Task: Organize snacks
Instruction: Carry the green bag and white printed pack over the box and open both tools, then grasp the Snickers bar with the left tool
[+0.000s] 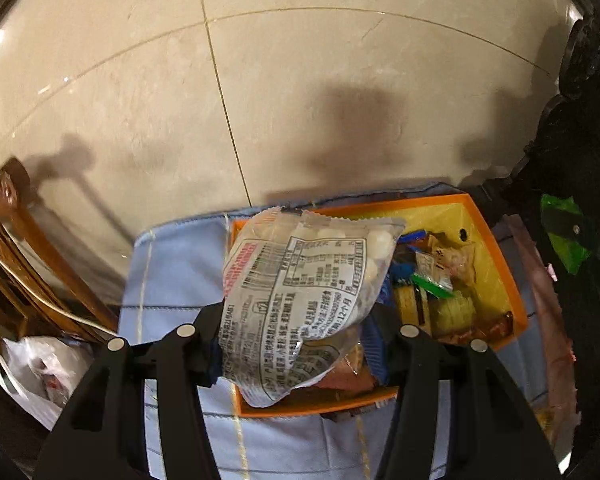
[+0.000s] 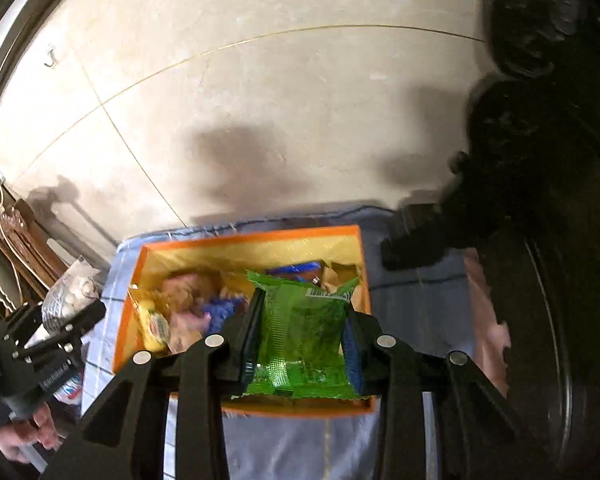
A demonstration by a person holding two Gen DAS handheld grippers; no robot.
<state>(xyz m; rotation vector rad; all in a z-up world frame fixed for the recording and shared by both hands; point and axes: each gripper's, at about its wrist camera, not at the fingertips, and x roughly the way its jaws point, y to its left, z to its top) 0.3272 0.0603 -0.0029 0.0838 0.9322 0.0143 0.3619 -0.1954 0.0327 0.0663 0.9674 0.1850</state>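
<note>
Pale blue cloth [image 1: 172, 264] covers the table; beige tiled wall [image 1: 300, 80] behind. The orange box [image 1: 512, 280], yellow-lined, holds mixed wrappers. Left gripper [image 1: 296, 332] clamps a clear crinkled packet [image 1: 300, 292] of white balls above the box. Only the right view shows the right gripper [image 2: 302, 332] pinching a green foil packet [image 2: 304, 332] over the box.

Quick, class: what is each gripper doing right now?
Left gripper: closed on the clear snack bag.
Right gripper: closed on the green snack packet.
</note>
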